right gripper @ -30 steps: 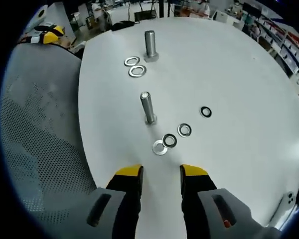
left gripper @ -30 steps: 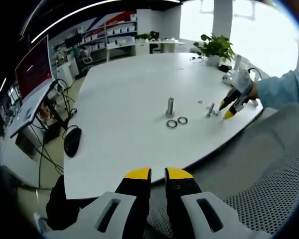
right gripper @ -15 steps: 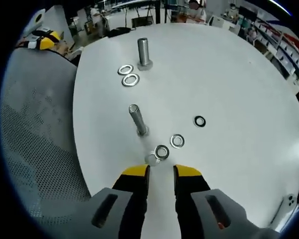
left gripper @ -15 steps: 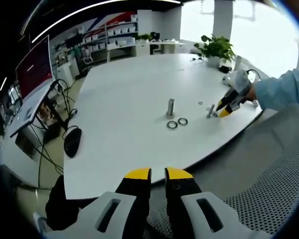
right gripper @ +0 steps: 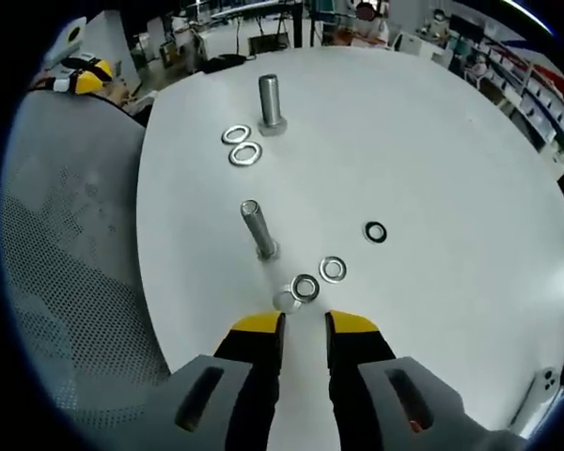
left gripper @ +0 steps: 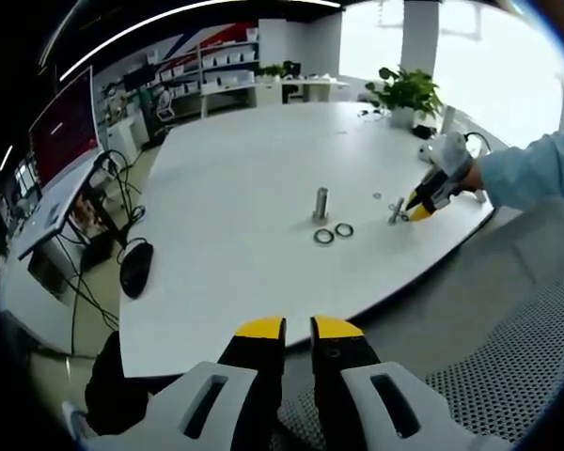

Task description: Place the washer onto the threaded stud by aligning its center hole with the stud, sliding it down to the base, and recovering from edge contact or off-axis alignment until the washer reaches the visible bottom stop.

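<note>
In the right gripper view a bare threaded stud (right gripper: 257, 230) stands on the white table (right gripper: 432, 141). Just past it lie a pale washer (right gripper: 284, 301) and a darker washer (right gripper: 305, 287), overlapping. My right gripper (right gripper: 304, 324) hovers right at them, jaws narrowed to a slim gap, the pale washer partly hidden by the left tip. Whether it pinches the washer I cannot tell. In the left gripper view my left gripper (left gripper: 298, 331) sits off the table edge, jaws together and holding nothing. The right gripper (left gripper: 421, 207) shows there beside that stud (left gripper: 396, 209).
A second, thicker stud (right gripper: 270, 101) stands farther off with two washers (right gripper: 240, 144) beside it. Two more washers (right gripper: 333, 270) (right gripper: 375, 231) lie to the right. A grey mesh chair (right gripper: 75, 282) borders the table. A mouse (left gripper: 136, 266) and a potted plant (left gripper: 409, 89) are nearby.
The right gripper has moved forward to the pale and dark washers, and its jaws have closed from wide to a slim gap. The left gripper has stayed still.
</note>
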Demonstrator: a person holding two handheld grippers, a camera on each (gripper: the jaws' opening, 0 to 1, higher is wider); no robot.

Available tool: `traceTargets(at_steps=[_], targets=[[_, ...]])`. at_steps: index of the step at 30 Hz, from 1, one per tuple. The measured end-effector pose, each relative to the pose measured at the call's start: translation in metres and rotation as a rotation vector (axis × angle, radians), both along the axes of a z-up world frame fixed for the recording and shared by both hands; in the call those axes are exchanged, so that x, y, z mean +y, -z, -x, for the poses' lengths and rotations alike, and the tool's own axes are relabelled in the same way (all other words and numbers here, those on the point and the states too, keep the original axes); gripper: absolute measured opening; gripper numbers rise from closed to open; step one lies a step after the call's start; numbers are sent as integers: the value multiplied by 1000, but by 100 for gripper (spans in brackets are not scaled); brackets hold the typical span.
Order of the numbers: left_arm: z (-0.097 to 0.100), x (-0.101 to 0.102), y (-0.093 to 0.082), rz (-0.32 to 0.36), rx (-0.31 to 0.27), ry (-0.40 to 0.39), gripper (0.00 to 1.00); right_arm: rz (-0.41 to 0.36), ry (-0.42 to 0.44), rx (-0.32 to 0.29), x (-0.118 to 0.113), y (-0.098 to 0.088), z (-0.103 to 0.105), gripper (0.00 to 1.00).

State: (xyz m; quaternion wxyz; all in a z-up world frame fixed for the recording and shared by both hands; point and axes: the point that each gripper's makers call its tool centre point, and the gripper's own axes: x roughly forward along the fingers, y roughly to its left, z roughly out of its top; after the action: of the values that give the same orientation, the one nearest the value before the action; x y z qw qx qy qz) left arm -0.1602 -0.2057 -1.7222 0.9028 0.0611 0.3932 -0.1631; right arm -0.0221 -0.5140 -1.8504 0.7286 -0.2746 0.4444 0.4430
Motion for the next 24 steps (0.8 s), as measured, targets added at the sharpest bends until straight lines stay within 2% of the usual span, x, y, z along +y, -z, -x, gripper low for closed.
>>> traceTargets(at_steps=[3, 6, 13, 19, 21, 24], targets=[[0, 0, 0, -1, 0, 0, 8, -12, 19, 18, 4, 0, 3, 24], [1, 0, 0, -1, 0, 0, 8, -1, -24, 10, 10, 0, 8, 29], [0, 0, 0, -1, -1, -1, 8, 11, -50, 8, 19, 0, 9, 23], [1, 0, 0, -2, 1, 0, 8, 14, -61, 3, 19, 1, 7, 19], [1, 0, 0, -2, 1, -1, 8, 6, -104, -15, 18, 2, 7, 17], [1, 0, 0, -3, 2, 1, 8, -39, -54, -12, 17, 1, 7, 17]])
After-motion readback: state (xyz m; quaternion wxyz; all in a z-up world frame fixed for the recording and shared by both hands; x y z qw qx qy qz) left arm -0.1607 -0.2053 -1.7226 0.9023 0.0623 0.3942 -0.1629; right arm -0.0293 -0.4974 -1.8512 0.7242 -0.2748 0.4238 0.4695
